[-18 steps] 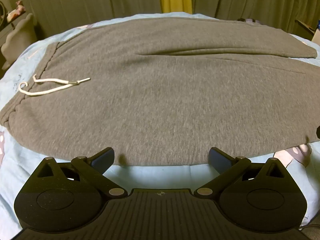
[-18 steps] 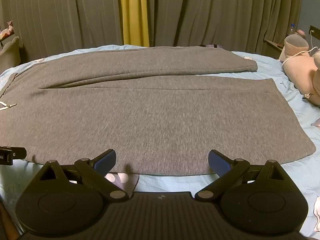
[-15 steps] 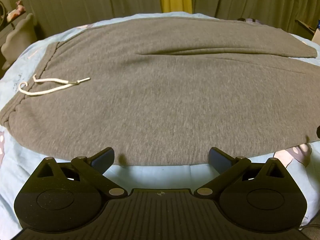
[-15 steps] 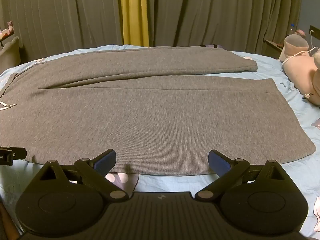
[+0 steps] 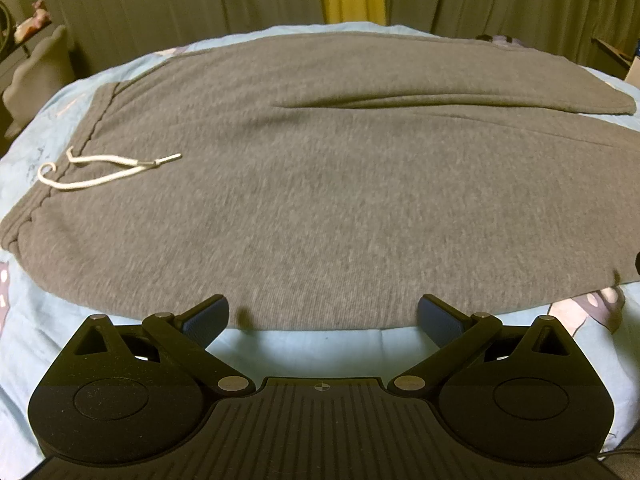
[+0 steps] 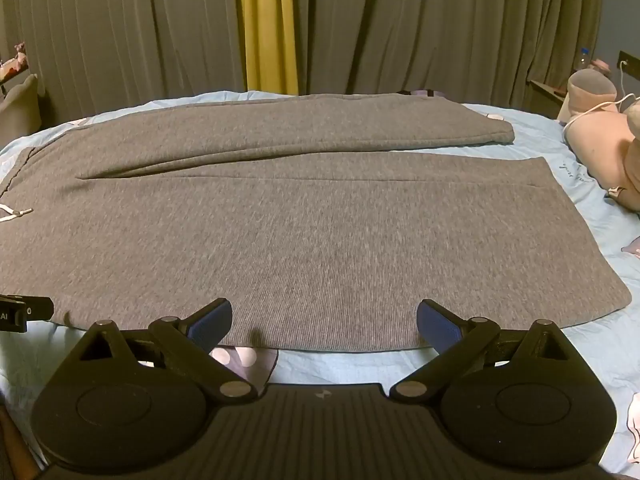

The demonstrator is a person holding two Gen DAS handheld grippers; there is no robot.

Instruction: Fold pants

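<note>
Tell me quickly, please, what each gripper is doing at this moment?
Left gripper: open, holding nothing, at the near edge of the grey pants.
Right gripper: open, holding nothing, at that edge too.

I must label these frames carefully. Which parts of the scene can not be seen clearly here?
- Left wrist view: the pants leg ends run past the right edge; fabric is blurred.
- Right wrist view: the waistband with its drawstring is cut off at the left edge.
- Both views: the gripper bodies hide the nearest bedsheet.
- Right wrist view: the bottle is too small to read.

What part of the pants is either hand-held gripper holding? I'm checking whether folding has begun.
Nothing is held. The left hand-held gripper and right hand-held gripper are open near the pants' edge.
</note>
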